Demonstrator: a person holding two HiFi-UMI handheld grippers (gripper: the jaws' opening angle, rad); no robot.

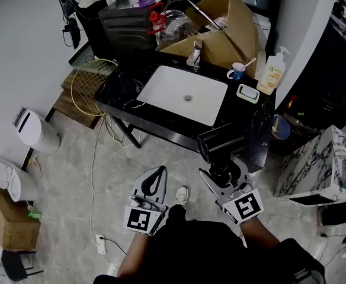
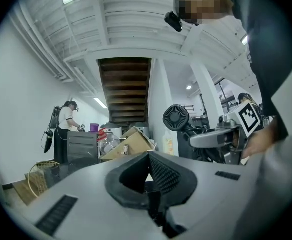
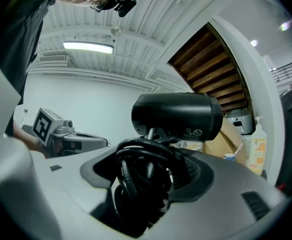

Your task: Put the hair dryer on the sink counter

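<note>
A black hair dryer hangs in the air just in front of the black sink counter, near its front right corner. My right gripper is shut on the dryer's handle, which has the cord coiled round it. In the right gripper view the barrel sits crosswise above the jaws, and the coiled cord fills the gap between them. My left gripper is held low to the left, shut with nothing in it. The left gripper view shows its jaws closed, with the dryer's rear grille beyond.
A white basin is set into the counter, with a faucet behind it. At its right are a cup, a soap dish and a soap bottle. A cardboard box stands at the back. A marbled box sits on the floor right, a white bin left.
</note>
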